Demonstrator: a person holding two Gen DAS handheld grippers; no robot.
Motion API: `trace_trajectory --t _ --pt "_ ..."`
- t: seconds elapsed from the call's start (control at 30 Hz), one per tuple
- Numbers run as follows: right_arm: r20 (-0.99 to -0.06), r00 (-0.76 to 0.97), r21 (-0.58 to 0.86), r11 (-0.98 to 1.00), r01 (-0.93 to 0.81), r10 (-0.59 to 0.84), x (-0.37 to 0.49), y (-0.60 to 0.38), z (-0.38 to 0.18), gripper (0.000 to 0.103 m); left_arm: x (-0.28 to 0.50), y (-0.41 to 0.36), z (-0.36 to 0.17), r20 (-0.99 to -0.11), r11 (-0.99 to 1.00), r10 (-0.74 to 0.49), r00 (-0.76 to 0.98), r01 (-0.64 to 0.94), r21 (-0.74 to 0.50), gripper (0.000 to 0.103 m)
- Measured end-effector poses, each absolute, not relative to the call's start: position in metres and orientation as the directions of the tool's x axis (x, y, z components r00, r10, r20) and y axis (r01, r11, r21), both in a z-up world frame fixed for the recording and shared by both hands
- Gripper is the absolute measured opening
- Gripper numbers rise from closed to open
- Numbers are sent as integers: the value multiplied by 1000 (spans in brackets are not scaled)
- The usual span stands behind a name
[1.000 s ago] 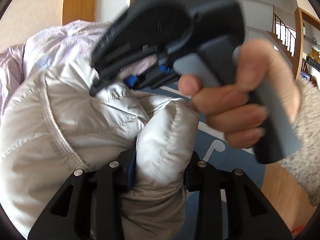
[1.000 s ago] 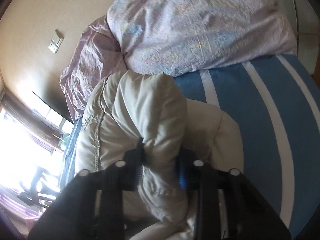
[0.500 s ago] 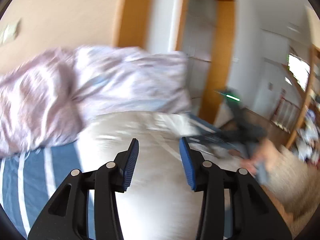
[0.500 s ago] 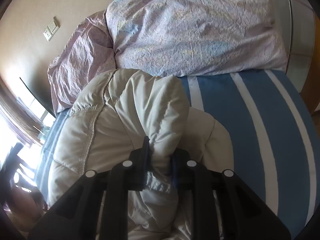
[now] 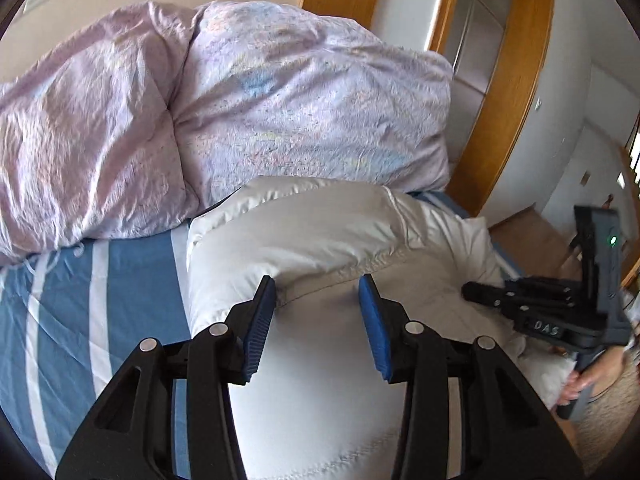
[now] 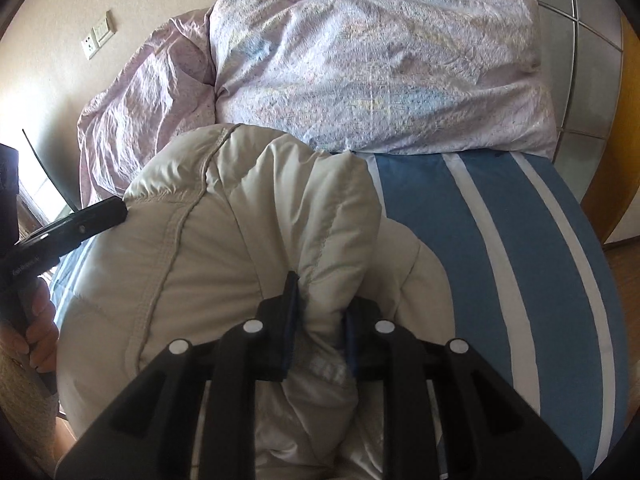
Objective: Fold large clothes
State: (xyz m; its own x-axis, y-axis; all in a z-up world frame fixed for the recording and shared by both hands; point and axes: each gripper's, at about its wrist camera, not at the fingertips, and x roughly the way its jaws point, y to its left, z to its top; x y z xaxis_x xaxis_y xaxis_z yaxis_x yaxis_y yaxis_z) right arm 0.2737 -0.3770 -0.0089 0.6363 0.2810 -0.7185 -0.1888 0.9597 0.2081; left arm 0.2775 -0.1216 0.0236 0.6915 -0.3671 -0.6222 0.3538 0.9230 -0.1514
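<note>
Left wrist view: the left gripper (image 5: 316,312) has let go of the white padded jacket (image 5: 320,240) it was pinching a second ago and pulled back; its jaws have just been opening and now stand apart with nothing between them. The jacket lies folded over on the striped bed (image 5: 100,280), against the lilac duvet (image 5: 280,100). The right gripper (image 6: 318,320) stays clamped on a puffy fold, so that side likely still awaits laying down.
</note>
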Motion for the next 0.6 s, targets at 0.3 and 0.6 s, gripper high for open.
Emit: trace_trajectory --t 0.3,0.6 --pt "-720 649 155 969 -193 245 278 -372 -21 24 276 -142 -2 -644 945 -267 717 324 -30 45" --pt "-711 660 164 970 -179 242 280 -372 -37 26 276 -151 -18 -630 954 -231 742 300 4 47"
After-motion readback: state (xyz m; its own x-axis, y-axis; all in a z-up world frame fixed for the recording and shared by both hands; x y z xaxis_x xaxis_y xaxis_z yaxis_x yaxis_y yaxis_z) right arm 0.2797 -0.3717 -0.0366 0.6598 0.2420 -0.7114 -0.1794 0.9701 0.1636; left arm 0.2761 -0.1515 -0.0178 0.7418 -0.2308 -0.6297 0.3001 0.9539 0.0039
